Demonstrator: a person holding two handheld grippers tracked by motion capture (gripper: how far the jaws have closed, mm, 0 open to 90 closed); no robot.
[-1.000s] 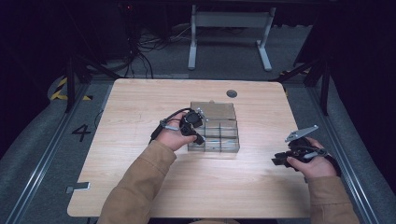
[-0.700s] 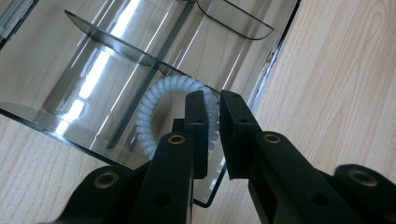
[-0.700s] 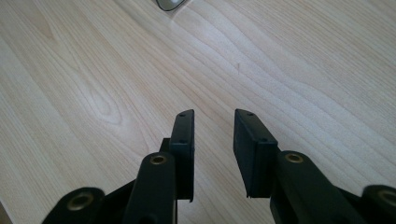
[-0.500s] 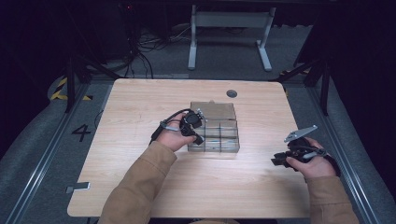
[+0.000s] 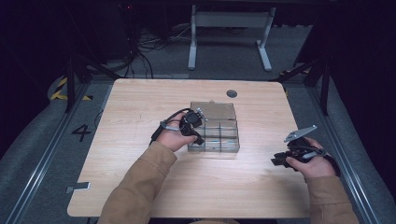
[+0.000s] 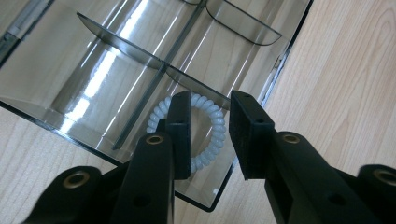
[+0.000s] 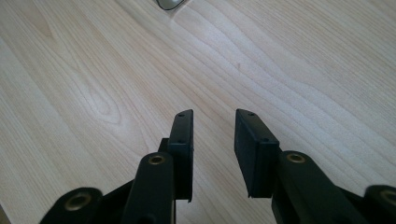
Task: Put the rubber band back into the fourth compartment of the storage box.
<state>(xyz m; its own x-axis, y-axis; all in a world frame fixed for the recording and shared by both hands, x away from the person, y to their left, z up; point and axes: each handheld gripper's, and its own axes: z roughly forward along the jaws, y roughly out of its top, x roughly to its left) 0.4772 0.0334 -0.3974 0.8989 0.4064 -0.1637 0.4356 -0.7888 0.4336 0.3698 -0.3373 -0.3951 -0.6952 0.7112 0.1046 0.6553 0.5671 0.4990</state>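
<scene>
A clear smoky plastic organiser box [image 5: 219, 135] with dividers sits mid-table, its lid open behind it. In a corner compartment lies a pale spiral hair tie [image 6: 208, 135]. My left gripper [image 6: 211, 109] hovers over that compartment [image 6: 140, 70] with its jaws open; one jaw covers part of the tie, and nothing is held. In the high view the left gripper [image 5: 198, 130] is at the box's left front corner. My right gripper [image 5: 280, 158] rests low over bare wood at the table's right; its jaws [image 7: 212, 121] are open and empty.
A round grey grommet [image 5: 232, 93] is set in the table [image 5: 140, 107] behind the box. A metal stand's legs [image 5: 229, 37] rise beyond the far edge. The right table edge runs close to my right hand [image 5: 313, 163].
Almost nothing has moved. The left gripper stays at the box's left front corner and the right hand stays at the table's right.
</scene>
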